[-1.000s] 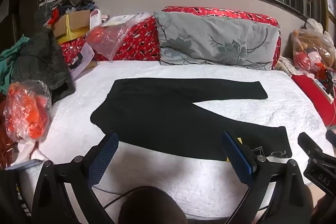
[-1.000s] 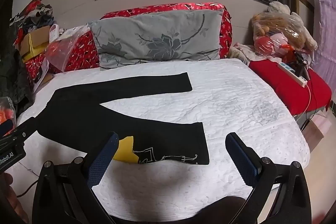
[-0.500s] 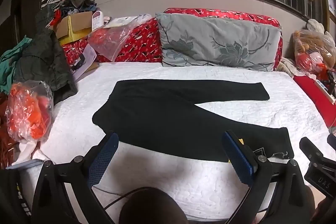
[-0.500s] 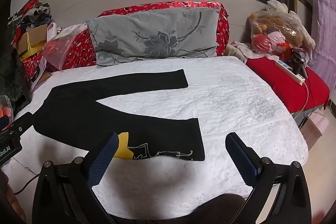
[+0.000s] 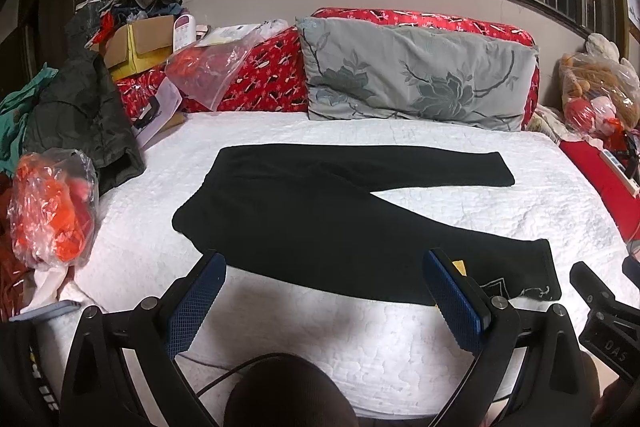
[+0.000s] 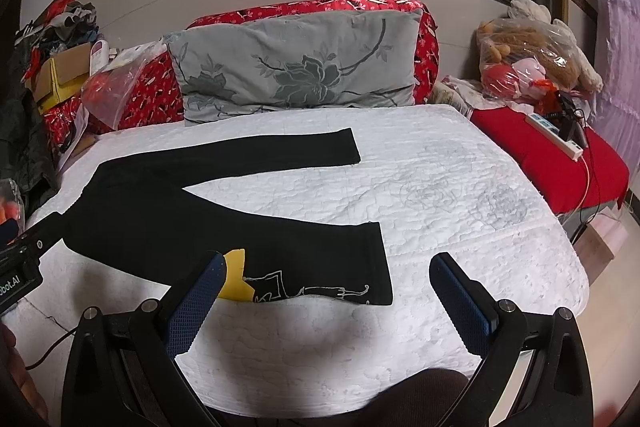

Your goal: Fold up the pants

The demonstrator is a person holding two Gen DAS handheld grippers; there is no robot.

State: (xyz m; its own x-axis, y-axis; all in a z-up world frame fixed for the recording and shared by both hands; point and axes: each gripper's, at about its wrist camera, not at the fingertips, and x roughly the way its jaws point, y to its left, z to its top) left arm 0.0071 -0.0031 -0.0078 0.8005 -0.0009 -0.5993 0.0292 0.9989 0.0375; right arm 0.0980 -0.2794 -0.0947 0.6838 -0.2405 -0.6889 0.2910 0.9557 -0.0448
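Note:
Black pants point(image 5: 320, 211) lie flat on the white quilted bed point(image 5: 360, 339), waist to the left, two legs spread apart to the right. The near leg carries a yellow and white print near its cuff point(image 6: 304, 287). My left gripper point(image 5: 322, 263) is open and empty, held above the near edge of the pants. My right gripper point(image 6: 326, 263) is open and empty, hovering over the near leg's cuff end; the pants point(image 6: 208, 223) stretch away to the left of it. Neither gripper touches the cloth.
A grey flowered pillow point(image 5: 416, 83) leans on a red headboard at the back. Clothes, boxes and plastic bags point(image 5: 52, 211) crowd the left side. A bag of toys point(image 6: 532, 59), a red surface and a power strip point(image 6: 556, 135) lie to the right.
Both grippers have drifted slightly forward and to the right over the bed. The pants have not moved and both grippers stay open.

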